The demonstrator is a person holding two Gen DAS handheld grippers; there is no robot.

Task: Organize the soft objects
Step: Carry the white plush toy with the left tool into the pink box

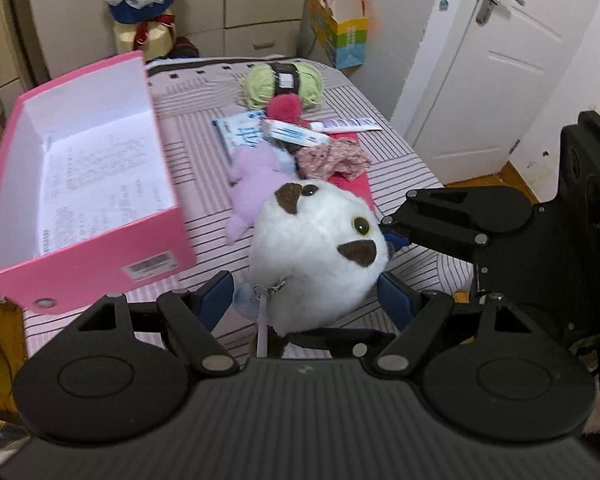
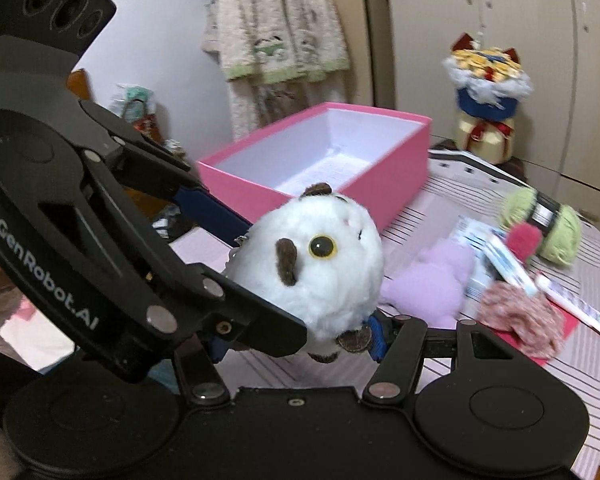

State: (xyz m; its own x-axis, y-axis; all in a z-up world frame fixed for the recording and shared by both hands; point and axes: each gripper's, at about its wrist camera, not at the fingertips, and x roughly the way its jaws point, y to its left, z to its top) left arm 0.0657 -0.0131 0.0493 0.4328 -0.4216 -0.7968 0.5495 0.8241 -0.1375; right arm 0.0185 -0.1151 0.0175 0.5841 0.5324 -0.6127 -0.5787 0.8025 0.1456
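Together the left claw (image 1: 306,284) and right claw (image 2: 296,336) clamp a white plush owl (image 1: 316,240), lifted above the striped table (image 1: 204,184). Beside it sits an open pink box (image 1: 80,184); beyond lies a lilac plush toy (image 1: 256,176).

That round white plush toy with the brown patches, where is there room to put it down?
Inside the open pink cardboard box, holding only printed paper. Also the bare striped cloth between box and lilac plush. Crowded: the pile from the green yarn ball to the pink floral fabric.
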